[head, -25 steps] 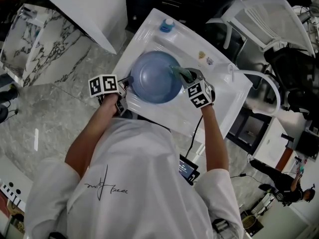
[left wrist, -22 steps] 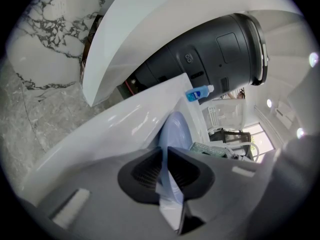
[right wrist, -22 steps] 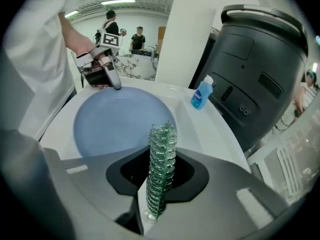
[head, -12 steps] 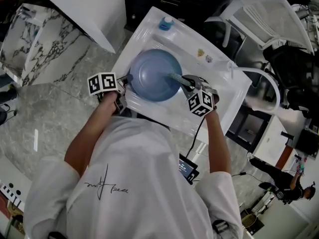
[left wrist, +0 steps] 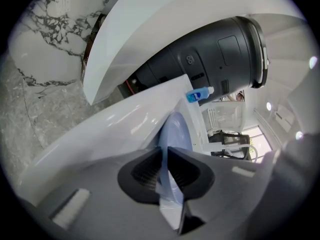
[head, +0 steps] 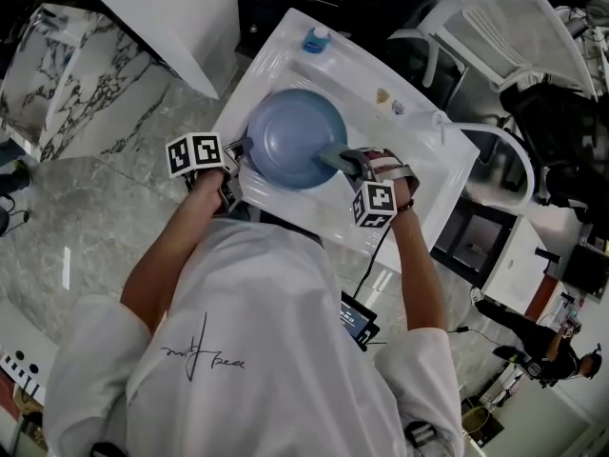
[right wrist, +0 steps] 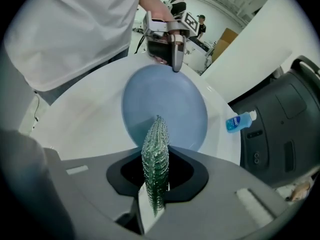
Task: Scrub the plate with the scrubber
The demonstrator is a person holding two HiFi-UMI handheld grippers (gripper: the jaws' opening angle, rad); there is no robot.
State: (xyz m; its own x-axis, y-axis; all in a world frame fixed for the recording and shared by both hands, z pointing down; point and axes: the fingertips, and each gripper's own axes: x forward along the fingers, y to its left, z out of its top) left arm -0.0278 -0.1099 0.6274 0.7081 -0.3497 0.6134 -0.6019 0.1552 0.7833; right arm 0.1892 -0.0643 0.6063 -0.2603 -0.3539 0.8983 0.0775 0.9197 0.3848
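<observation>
Pinching the plate (head: 295, 139) at its left rim, your left tool (head: 236, 152) has both jaws pressed onto the blue edge. In the left gripper view the plate (left wrist: 176, 131) runs edge-on straight through the left tool (left wrist: 165, 160), with a dark pad on each side of it. The plate sits over the white sink (head: 428, 179), its hollow face turned up toward your head. Whether its underside rests on the sink, you cannot tell.

Your right tool (head: 343, 158) is clamped on the scrubber (head: 333, 154). In the right gripper view the scrubber (right wrist: 156, 151) is a green mesh pad standing on edge between the jaws of the right tool (right wrist: 156, 170). Its tip rises in front of the plate (right wrist: 167, 106), at the rim nearest that tool. The left tool (right wrist: 172, 59) shows there too, gripping the opposite rim.

A blue bottle (head: 316, 40) lies at the far corner of the sink, apart from the plate.
</observation>
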